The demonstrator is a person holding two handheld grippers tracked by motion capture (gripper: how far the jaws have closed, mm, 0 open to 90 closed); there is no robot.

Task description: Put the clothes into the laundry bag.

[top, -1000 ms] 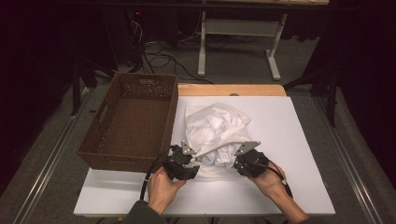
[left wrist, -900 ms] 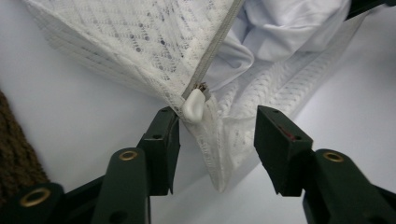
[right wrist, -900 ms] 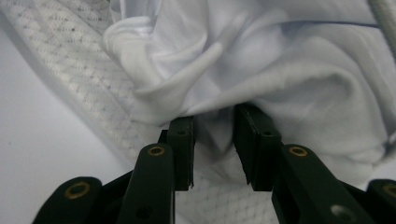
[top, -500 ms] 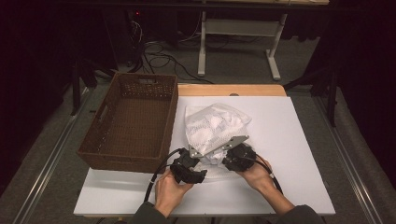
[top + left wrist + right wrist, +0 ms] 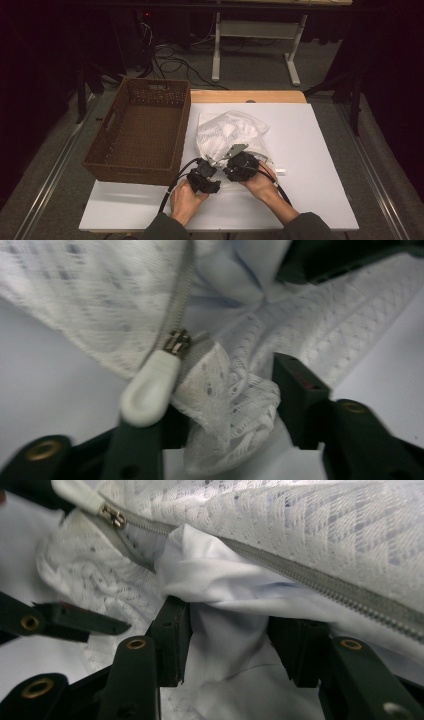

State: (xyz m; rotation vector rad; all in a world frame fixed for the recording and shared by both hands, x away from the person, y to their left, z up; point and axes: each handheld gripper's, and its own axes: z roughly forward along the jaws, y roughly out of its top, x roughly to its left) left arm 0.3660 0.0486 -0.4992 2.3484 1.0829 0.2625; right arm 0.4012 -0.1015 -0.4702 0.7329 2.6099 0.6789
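Note:
A white mesh laundry bag (image 5: 227, 131) lies on the white table (image 5: 310, 150), its zipper partly undone. My left gripper (image 5: 210, 162) is at the bag's near edge. Its jaws (image 5: 227, 395) have just been closing, with a bunched mesh fold (image 5: 235, 405) loose between them and the white zipper pull (image 5: 149, 392) lying over the left jaw. My right gripper (image 5: 229, 158) sits close beside it. Its jaws (image 5: 234, 617) have just been opening, and white cloth (image 5: 225, 585) spilling from the bag hangs between the pads without being pinched.
A brown wicker basket (image 5: 102, 160) with nothing in it stands at the table's left, close to the left hand. Black cables (image 5: 175, 175) trail from the grippers toward the person. A floor with table legs and cables lies beyond the far edge.
The right gripper has slid left along the bag's near edge until it sits beside the left gripper. The left gripper has shifted slightly right and lower. The bag's near edge has bunched between them.

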